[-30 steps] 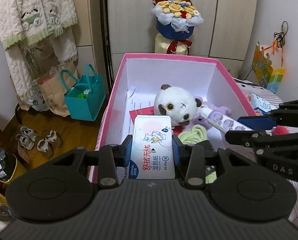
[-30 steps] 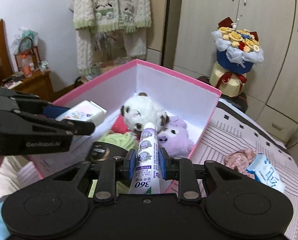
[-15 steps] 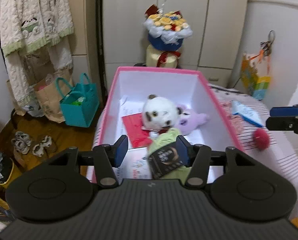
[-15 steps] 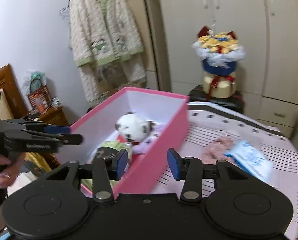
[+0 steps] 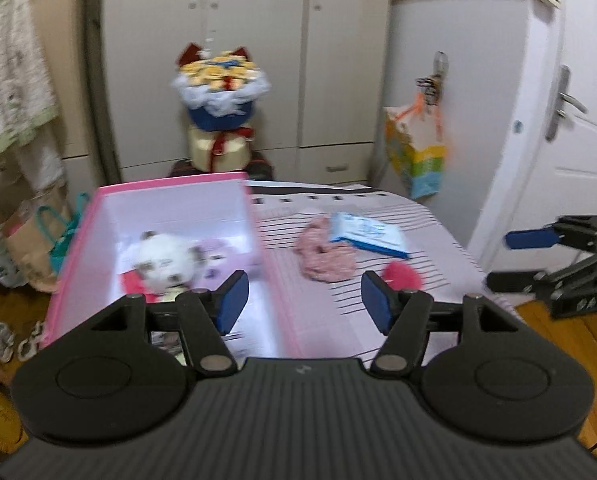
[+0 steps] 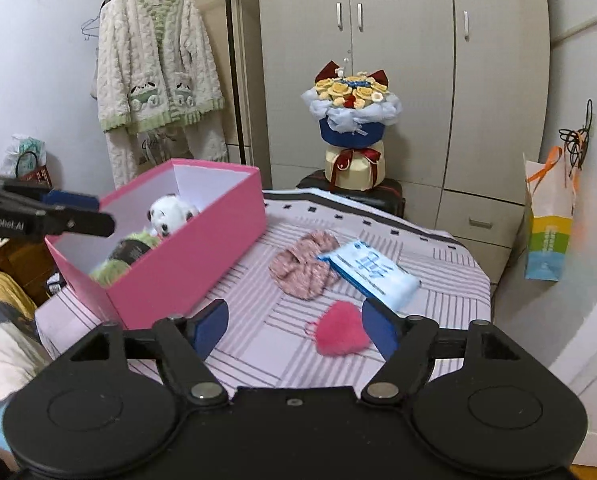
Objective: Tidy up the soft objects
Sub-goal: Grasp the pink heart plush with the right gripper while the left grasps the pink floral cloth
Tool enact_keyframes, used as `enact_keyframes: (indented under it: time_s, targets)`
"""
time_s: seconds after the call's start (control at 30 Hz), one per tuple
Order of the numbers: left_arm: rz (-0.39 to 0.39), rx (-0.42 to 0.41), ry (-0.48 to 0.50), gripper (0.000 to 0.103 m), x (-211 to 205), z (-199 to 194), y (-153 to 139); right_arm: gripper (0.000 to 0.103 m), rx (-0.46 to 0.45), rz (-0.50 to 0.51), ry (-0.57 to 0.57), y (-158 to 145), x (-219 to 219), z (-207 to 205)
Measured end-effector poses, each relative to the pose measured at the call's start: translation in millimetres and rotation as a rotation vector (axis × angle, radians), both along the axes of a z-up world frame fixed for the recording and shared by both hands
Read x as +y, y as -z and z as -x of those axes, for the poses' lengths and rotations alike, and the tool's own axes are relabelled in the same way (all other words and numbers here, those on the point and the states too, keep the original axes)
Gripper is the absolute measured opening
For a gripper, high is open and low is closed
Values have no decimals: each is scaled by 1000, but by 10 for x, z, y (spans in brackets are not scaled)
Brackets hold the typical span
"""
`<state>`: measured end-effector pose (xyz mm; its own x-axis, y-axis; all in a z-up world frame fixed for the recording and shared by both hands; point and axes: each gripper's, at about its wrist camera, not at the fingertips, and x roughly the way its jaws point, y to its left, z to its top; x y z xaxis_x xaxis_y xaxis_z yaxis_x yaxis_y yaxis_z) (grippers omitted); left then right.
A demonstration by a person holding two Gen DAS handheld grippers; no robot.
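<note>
The fluffy pink pouch (image 6: 340,334) lay on the striped tabletop (image 6: 438,280), near the pink box (image 6: 186,256); it looked light and squashy, likely best pinched across its plump middle. The right gripper (image 6: 294,326) hung tilted down over it, jaws opening and empty, while the left gripper (image 5: 304,300) angled down by the box, jaws opening, nothing between.

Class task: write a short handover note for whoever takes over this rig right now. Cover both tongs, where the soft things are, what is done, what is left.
Left tongs: opening, nothing between them.
Right tongs: opening, empty, just short of the pink fluffy item.
Done: white plush, purple plush and green yarn lie in the pink box.
Left: fluffy item, pink floral cloth and blue wipes pack lie on the striped table.
</note>
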<state>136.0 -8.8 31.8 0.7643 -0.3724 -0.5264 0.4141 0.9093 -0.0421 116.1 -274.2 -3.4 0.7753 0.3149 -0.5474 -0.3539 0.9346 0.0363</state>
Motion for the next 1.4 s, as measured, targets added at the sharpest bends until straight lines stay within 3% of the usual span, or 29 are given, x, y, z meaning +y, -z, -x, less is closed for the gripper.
enact_keyframes:
  time_s: [0.3,0.47,0.63,0.73,0.93,0.97,1.1,1.23,1.33,1.4]
  targets:
    - [-3,4,45,67,-793,-246,274,84,-13,29,-29,409,-196,-183]
    - [-27,7,-18,67,-1070,-610,535,85,-2,9,-64,703,-241,-466]
    - [-24,50,-114,67,-1247,-1062,839,85,53,-7,-23,997,-246,-820]
    - [-76,45,-129,67,-1399,-1230,1012,85,82,-39,-3,1090,-275,-973]
    - [-92,55,-196,70,-1508,-1473,1254,85,114,-62,-3,1204,-260,-1123]
    - [-101,57,-203,75,-1516,-1505,1287,85,117,-46,-12,1217,-235,-1126]
    - [-172,50,-214,76,-1548,-1581,1398,85,83,46,-45,1223,-141,-1110]
    - [-144,47,-216,79,-1522,-1620,1424,84,96,-6,-32,1241,-169,-1200]
    - [-138,33,-209,78,-1525,-1620,1450,82,108,-24,-32,1282,-168,-1254]
    - [-121,43,-196,67,-1516,-1609,1454,70,99,-17,-21,1295,-151,-1244]
